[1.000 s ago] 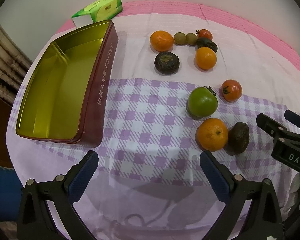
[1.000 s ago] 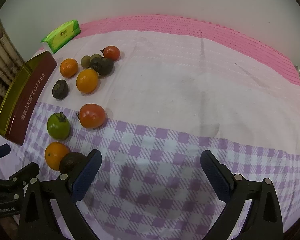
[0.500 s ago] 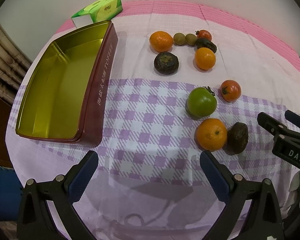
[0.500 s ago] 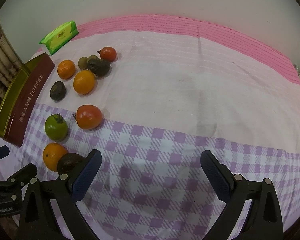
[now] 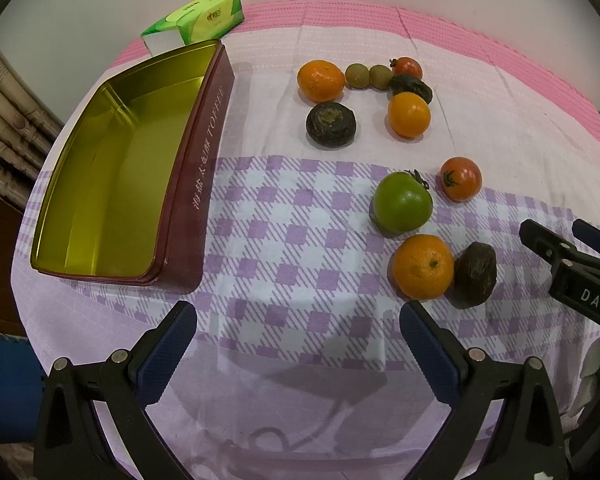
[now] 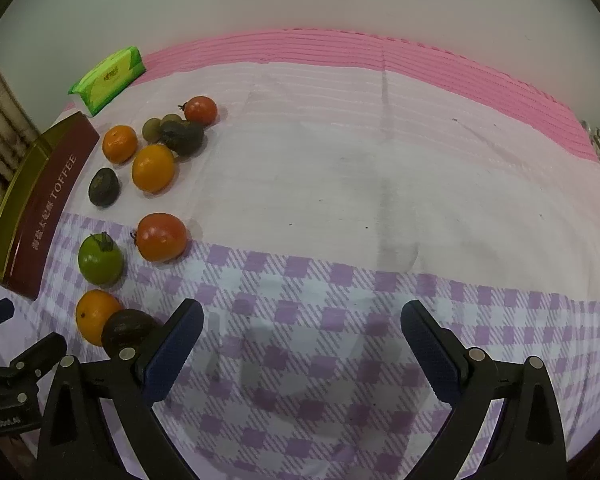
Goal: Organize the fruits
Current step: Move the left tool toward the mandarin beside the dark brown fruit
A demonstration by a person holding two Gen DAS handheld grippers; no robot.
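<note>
Right gripper [image 6: 302, 344] slightly nearer fruits, both grippers spread, empty; toffee tin [image 5: 148, 168] lengthwise away from camera.

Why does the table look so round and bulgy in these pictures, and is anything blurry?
Left wrist view: the fisheye lens bows the toffee tin and cloth edges, corners go black, and the fruit stays sharp, as do the left tongs. Right wrist view: same bulge; soft shadows fall below the right tongs; light is even, without glare.

Oranges [image 5: 423, 266], tomatoes [image 5: 402, 201], dark fruits [image 5: 331, 124] loose on cloth, beside open gold tin [image 5: 112, 168]
</note>
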